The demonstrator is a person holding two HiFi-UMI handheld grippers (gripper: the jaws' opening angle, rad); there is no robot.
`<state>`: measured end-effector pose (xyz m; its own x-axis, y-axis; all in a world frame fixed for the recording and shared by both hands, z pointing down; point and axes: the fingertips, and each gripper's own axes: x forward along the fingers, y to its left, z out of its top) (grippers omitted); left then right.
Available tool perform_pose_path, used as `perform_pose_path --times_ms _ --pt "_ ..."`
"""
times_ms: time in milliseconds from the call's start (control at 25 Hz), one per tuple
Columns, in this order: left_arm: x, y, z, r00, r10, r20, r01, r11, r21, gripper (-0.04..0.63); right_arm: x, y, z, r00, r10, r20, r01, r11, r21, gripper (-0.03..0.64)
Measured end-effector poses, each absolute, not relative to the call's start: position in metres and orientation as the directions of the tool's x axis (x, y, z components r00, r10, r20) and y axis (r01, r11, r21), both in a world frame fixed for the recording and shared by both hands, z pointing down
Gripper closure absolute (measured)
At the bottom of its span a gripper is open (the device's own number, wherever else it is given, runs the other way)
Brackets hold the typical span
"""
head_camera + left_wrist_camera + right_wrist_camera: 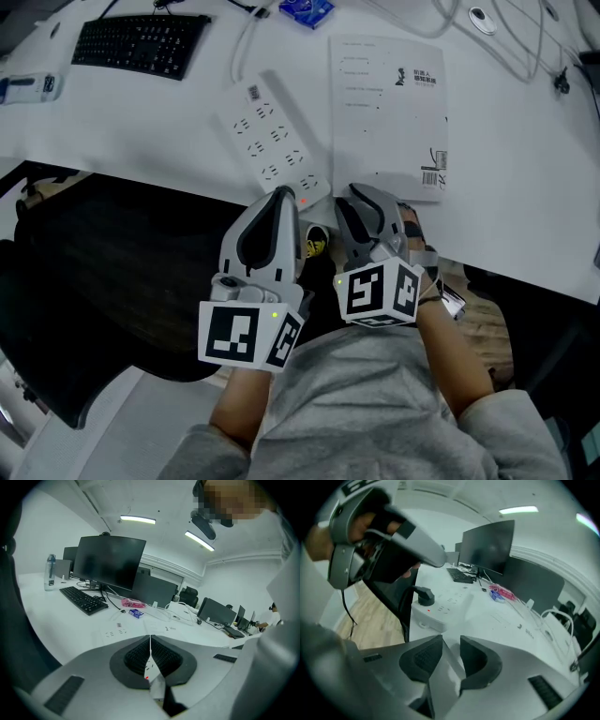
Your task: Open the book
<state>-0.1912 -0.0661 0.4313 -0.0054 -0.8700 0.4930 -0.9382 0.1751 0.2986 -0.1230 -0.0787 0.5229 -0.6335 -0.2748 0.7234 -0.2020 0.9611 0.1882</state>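
Left gripper [150, 641]: fingers [137, 657] pressing together, gripping nothing.
Right gripper [451, 645]: fingers [421, 660] standing apart and empty, hovering at tabletop [141, 122] edge.
Book [386, 112]: lying closed on tabletop, just beside power strip [272, 141].

White desk [525, 187] fills the top of my head view. There's a black keyboard [141, 42] upper left. A white power strip [272, 141] runs diagonally through the middle, with a tiny red light [303, 200] lit at its near end. A blue packet [305, 11] pokes in at the top edge, loose cables [530, 64] trail upper right, and a dark chair [112, 272] takes the lower left.

Left gripper view: dark monitor [110, 562] centre-left, water bottle [50, 571] far left, some pink thing [132, 603] mid-frame, ceiling lights [137, 520] up top.

Right gripper view: black plug [424, 595] in the strip, wood floor [370, 620] on the left.
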Motion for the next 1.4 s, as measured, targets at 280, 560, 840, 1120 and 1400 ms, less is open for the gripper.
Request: perform_pose_path --times_ms 280,560,840,1120,1400 --pt "-0.194 -0.064 0.431 -0.016 -0.868 0.496 -0.936 0.187 0.298 0.58 -0.129 -0.077 0.525 -0.614 -0.239 0.753 -0.068 0.965 0.252 0.482" --pt "-0.192 -0.065 0.434 -0.015 -0.867 0.498 -0.935 0.189 0.301 0.578 -0.133 -0.076 0.527 -0.599 -0.229 0.767 -0.061 0.969 0.241 0.502" --pt "-0.196 -0.065 0.43 -0.027 -0.871 0.49 -0.934 0.196 0.298 0.578 -0.129 -0.093 0.494 -0.712 -0.267 0.65 -0.288 0.955 0.078 0.586" --pt "-0.189 -0.072 0.428 -0.008 -0.877 0.481 -0.94 0.171 0.297 0.578 -0.102 -0.125 0.443 -0.798 -0.357 0.485 -0.478 0.865 -0.15 0.589" --pt "-0.178 -0.087 0.419 0.031 -0.884 0.466 -0.949 0.12 0.291 0.58 -0.06 -0.153 0.414 -0.808 -0.442 0.39 -0.569 0.755 -0.325 0.588"
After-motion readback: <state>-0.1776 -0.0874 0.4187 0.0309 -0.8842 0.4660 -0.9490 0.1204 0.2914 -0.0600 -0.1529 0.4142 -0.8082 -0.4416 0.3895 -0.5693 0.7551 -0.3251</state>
